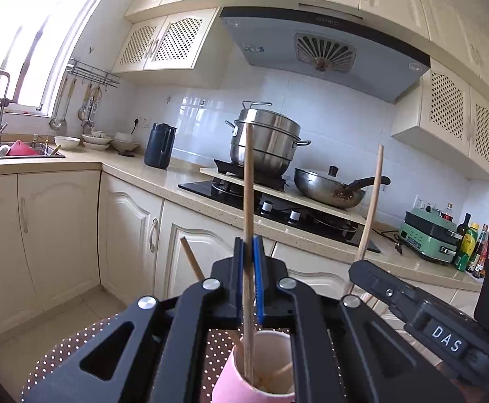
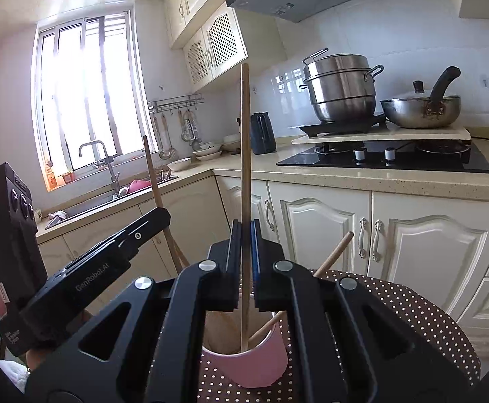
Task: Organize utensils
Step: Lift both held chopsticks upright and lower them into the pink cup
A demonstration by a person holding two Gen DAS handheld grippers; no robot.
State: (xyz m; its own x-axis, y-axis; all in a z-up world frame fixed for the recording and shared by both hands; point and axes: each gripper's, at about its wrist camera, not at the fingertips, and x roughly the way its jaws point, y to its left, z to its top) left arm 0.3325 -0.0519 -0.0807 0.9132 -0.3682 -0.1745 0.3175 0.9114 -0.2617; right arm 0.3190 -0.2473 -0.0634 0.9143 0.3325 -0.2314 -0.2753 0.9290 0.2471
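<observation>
A pink cup (image 1: 231,381) stands on a brown polka-dot tablecloth (image 1: 86,339) below both grippers; it also shows in the right wrist view (image 2: 258,366). My left gripper (image 1: 248,252) is shut on an upright wooden chopstick (image 1: 248,184) whose lower end is inside the cup. My right gripper (image 2: 245,231) is shut on another upright chopstick (image 2: 244,134), its tip in the cup. A third chopstick (image 2: 331,255) leans in the cup. The right gripper's body (image 1: 412,305) shows in the left view with its chopstick (image 1: 372,201). The left gripper's body (image 2: 110,255) shows in the right view.
Cream kitchen cabinets (image 2: 328,228) and a counter run behind the table. A gas hob (image 2: 389,158) carries a steel steamer pot (image 2: 342,90) and a wok (image 2: 422,110). A sink (image 2: 117,194) lies under the window. A dark jug (image 1: 159,146) and bottles (image 1: 469,245) stand on the counter.
</observation>
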